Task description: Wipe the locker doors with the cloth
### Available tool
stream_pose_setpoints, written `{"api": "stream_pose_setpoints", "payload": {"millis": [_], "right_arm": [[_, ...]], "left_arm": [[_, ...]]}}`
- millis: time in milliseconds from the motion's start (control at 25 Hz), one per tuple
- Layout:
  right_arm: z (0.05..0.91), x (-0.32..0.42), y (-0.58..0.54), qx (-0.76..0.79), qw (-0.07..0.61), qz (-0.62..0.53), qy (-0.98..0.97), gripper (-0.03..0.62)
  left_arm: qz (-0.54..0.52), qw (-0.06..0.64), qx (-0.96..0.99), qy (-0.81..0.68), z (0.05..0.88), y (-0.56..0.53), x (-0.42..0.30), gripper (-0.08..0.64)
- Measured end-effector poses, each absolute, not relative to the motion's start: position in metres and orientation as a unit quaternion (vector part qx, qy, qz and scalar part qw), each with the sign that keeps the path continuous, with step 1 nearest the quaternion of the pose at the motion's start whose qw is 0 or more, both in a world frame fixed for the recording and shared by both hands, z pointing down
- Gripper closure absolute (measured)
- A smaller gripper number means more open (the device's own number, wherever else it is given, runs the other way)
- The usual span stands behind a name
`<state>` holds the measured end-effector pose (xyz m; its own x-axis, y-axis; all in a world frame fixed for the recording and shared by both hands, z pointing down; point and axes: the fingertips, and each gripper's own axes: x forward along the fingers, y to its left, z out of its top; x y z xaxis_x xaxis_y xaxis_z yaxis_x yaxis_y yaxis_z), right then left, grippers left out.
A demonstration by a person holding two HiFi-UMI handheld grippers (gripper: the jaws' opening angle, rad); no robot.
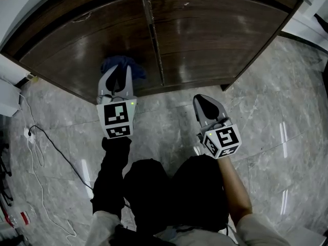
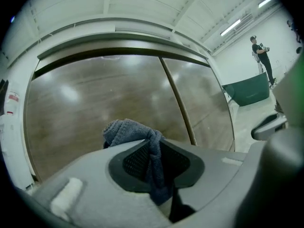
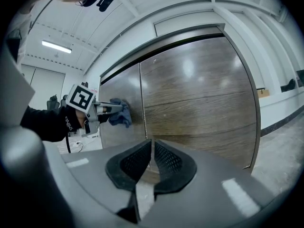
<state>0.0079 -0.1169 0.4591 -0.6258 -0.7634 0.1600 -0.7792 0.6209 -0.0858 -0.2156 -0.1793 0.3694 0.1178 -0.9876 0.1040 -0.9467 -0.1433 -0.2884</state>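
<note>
- This is a large indoor hall of a working or institutional kind, not a home: the white ceiling (image 2: pixel 142 4) sits high, is crossed by beams and carries long strip lights (image 2: pixel 231 27).
- The floor (image 1: pixel 277 96) is polished grey stone-look tile and runs wide to the right.
- A dark wood-grain locker (image 1: pixel 215 35) with two plain doors stands against a white wall (image 2: pixel 237 56).
- Loose cables (image 1: pixel 61 152) trail over the tiles at the near left.
- At the far right, a person (image 2: pixel 260 56) stands behind a dark green panel (image 2: pixel 247 91).
</note>
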Motion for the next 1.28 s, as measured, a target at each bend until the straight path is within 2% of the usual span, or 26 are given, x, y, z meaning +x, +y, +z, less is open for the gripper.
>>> {"api": "stream_pose_setpoints", "payload": {"millis": [880,1280], "right_arm": [[0.458,0.024,-0.113,0.429,0.049,0.081,-0.898,0.568],[0.461,0.027,-0.115,0.429,0.052,0.082,-0.898,0.568]], "left_arm": [[-0.048,0.187,-0.743,0.641,0.197,-0.187,-0.18,0.493],[-0.046,0.189,-0.739,0.645,0.21,-0.187,-0.178,0.494]]}}
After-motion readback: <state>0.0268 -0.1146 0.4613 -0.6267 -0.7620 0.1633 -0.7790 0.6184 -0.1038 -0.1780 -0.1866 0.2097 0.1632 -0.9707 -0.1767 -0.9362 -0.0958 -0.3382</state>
